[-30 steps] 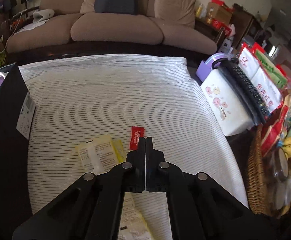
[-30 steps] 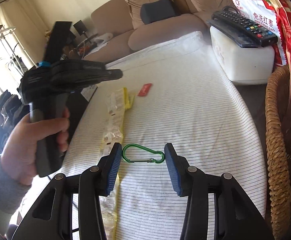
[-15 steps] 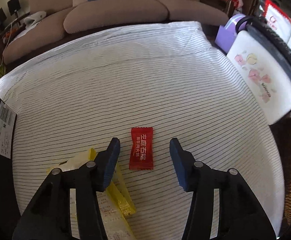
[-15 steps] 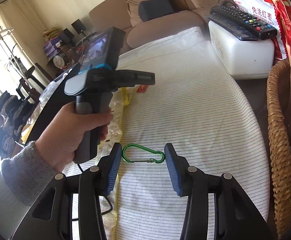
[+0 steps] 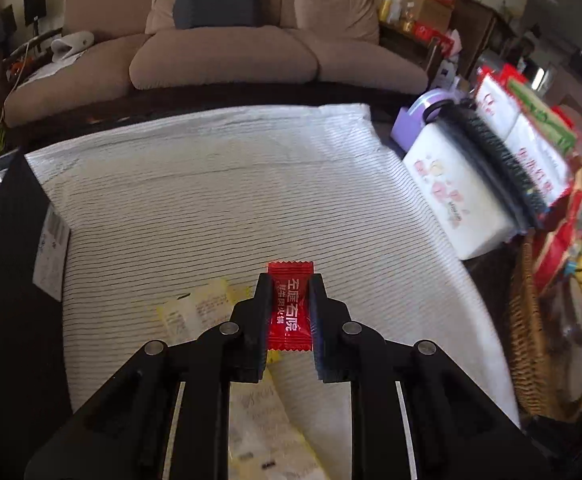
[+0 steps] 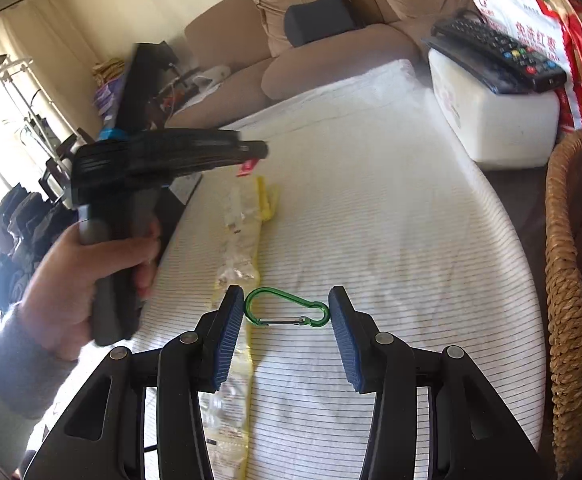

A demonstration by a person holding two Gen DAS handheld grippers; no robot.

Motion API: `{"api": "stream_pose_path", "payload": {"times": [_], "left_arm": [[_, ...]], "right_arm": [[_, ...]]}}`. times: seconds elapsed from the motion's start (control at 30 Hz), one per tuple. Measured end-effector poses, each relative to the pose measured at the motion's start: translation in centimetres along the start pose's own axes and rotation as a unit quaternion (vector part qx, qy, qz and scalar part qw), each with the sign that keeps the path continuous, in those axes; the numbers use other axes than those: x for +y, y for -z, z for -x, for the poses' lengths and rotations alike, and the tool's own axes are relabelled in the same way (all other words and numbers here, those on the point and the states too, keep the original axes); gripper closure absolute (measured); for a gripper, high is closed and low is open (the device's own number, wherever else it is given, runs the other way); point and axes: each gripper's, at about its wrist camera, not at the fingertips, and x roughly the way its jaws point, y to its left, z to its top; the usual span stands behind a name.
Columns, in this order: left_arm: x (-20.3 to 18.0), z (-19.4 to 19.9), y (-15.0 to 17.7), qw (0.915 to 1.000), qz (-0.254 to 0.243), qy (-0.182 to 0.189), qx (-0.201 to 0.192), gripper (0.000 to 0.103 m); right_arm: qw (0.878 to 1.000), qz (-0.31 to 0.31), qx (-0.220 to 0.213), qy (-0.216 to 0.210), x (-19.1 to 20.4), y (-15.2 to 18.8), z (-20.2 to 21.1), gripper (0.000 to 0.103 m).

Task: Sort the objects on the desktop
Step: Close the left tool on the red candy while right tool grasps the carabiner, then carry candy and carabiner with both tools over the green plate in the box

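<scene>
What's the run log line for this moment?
left gripper: closing on red candy packet | right gripper: open around green carabiner | striped cloth

Carabiner on the striped cloth — remote on the tissue pack beyond.

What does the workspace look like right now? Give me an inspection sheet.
Surface: striped white cloth, flat.
Job's things: red sachet between the left tool's pads; green carabiner lying on the cloth; yellow packets beside it.
Clutter: remote controls on a white tissue pack; snack bags; wicker basket.
Grippers: left tool closing on the sachet; right tool open, straddling the carabiner.
Cables: nothing seen on the cloth.
Surroundings: brown sofa behind.
</scene>
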Motion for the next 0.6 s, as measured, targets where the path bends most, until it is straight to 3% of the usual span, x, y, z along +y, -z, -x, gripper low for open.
{"api": "stream_pose_path", "payload": {"times": [0.2, 0.33, 0.6], "left_arm": [[4.0, 11.0, 3.2, 0.9981, 0.026, 0.045, -0.034, 0.087], [8.5, 17.0, 5.1, 0.9964, 0.049, 0.053, -0.045, 0.087], [18.5, 20.8, 4.2, 0.994, 0.096, 0.022, -0.048, 0.087]], "right_arm": [[0.999, 0.032, -0.014, -0.033, 4.4, -0.6, 1.1, 0.058], [0.997, 0.041, -0.023, -0.061, 7.9, -1.0, 1.2, 0.058], [0.989, 0.081, -0.005, -0.123, 17.7, -6.0, -3.6, 0.058]]}}
